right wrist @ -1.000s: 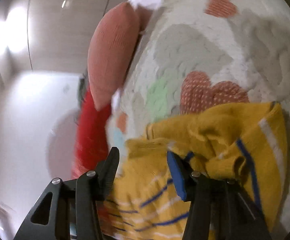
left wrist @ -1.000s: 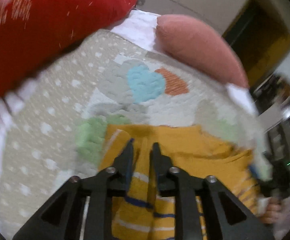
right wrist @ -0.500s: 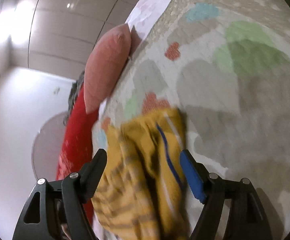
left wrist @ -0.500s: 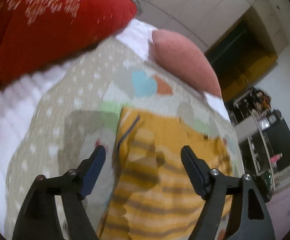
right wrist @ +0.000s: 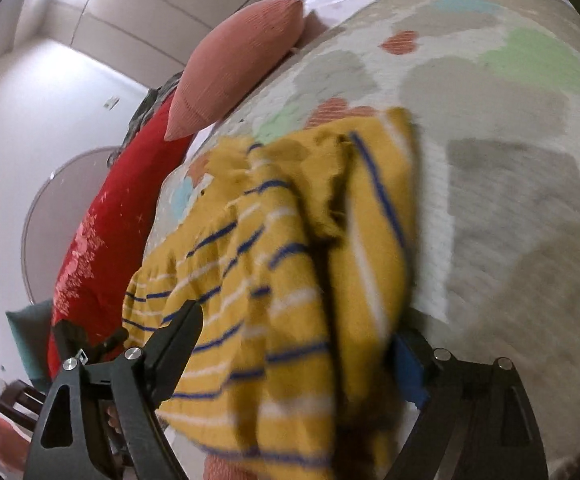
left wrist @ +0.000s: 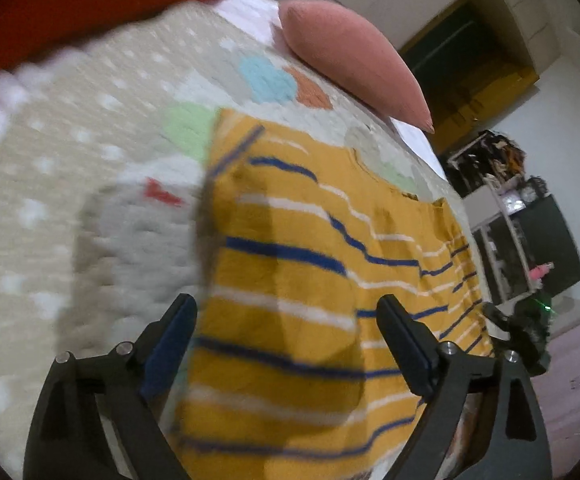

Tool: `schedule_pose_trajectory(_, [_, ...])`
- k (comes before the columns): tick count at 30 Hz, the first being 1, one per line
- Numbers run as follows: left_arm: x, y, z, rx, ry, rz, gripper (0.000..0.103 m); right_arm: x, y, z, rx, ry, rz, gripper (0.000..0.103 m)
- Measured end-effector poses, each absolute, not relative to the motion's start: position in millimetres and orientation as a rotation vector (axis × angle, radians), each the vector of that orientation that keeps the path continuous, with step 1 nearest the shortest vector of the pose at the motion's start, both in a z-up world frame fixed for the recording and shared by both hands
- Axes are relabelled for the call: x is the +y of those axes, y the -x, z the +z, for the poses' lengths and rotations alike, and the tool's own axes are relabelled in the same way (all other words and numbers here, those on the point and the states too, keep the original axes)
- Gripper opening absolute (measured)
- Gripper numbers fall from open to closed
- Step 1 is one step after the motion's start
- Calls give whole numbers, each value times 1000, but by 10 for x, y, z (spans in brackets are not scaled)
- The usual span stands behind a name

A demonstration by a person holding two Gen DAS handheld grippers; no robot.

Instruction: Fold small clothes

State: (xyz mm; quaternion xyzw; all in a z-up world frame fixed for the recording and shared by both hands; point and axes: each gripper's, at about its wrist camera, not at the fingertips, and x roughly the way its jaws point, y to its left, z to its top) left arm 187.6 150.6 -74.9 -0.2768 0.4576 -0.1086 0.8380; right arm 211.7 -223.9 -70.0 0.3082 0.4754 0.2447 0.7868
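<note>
Left wrist: shirt (left wrist: 290, 264) soft, light, floppy; both grippers (left wrist: 285, 320) (right wrist: 294, 332) opening, nothing pinched; grab at hem corners.

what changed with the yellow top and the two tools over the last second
Both tools let go: the left tool was pinched on the yellow striped top and the right tool half closed around it; both jaws are now wide and opening. The top now lies spread on the quilt. The pink pillow stayed put.
</note>
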Motion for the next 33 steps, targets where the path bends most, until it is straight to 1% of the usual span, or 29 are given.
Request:
schedule_pose_trajectory(1, [1439,-1909,-781,964,591,-238,94,-2161,-2164,-707,1014,-640,526,90])
schedule_pose_trajectory(2, [1386,-1916,-786,956,577,-227,95,-2087,-2194,-707,999,-614,518,90])
schedule_pose_trajectory(3, [1290,-1937,-793,966,534,-199,94,-2011,-2239,-710,993,-597,508,87])
schedule_pose_trajectory(4, [1224,-1954,-788,985,490,-168,88,-1956,-2268,-707,987,-583,489,73])
schedule_pose_trajectory(5, [1189,-1956,-767,1002,454,-132,55,-1919,-2299,-711,986,-572,464,58])
schedule_pose_trajectory(6, [1188,-1954,-752,1030,441,-118,40,-1916,-2323,-730,1002,-578,456,31])
schedule_pose_trajectory(7, [1218,-1947,-734,1045,472,-137,25,-1944,-2351,-766,1027,-624,483,25])
schedule_pose_trajectory(10, [1287,-1827,-598,1052,519,-145,21,-2118,-2306,-795,1052,-751,520,22])
schedule_pose_trajectory(12, [1237,-1699,-490,1061,511,-147,20,-2190,-2201,-764,1057,-817,556,21])
schedule_pose_trajectory(15, [1159,-1467,-382,1073,508,-165,20,-2245,-1984,-676,1066,-824,593,21])
schedule_pose_trajectory(18, [1135,-1189,-376,1096,537,-180,21,-2390,-1688,-672,1075,-870,626,21])
schedule_pose_trajectory(20, [1114,-1032,-465,1117,534,-174,29,-2494,-1495,-722,1081,-880,622,24])
schedule_pose_trajectory(21, [1112,-984,-502,1120,534,-167,32,-2544,-1393,-764,1092,-862,597,32])
schedule_pose_trajectory(22, [1129,-901,-564,1121,530,-145,36,-2614,-1306,-801,1102,-843,557,37])
schedule_pose_trajectory(24, [1186,-760,-602,1106,541,-120,39,-2787,-1146,-837,1096,-847,492,41])
schedule_pose_trajectory(25, [1232,-666,-571,1085,554,-116,41,-2885,-1074,-820,1081,-873,483,47])
schedule_pose_trajectory(27, [1271,-485,-449,1040,543,-88,47,-3086,-930,-650,1012,-878,427,52])
schedule_pose_trajectory(29, [1254,-287,-265,975,494,-38,61,-3191,-857,-375,925,-806,371,55])
schedule_pose_trajectory(31, [1185,-92,-84,899,439,5,66,-3153,-851,-163,873,-752,370,57])
schedule_pose_trajectory(33, [1088,25,20,855,411,18,68,-2995,-913,-8,851,-679,402,57])
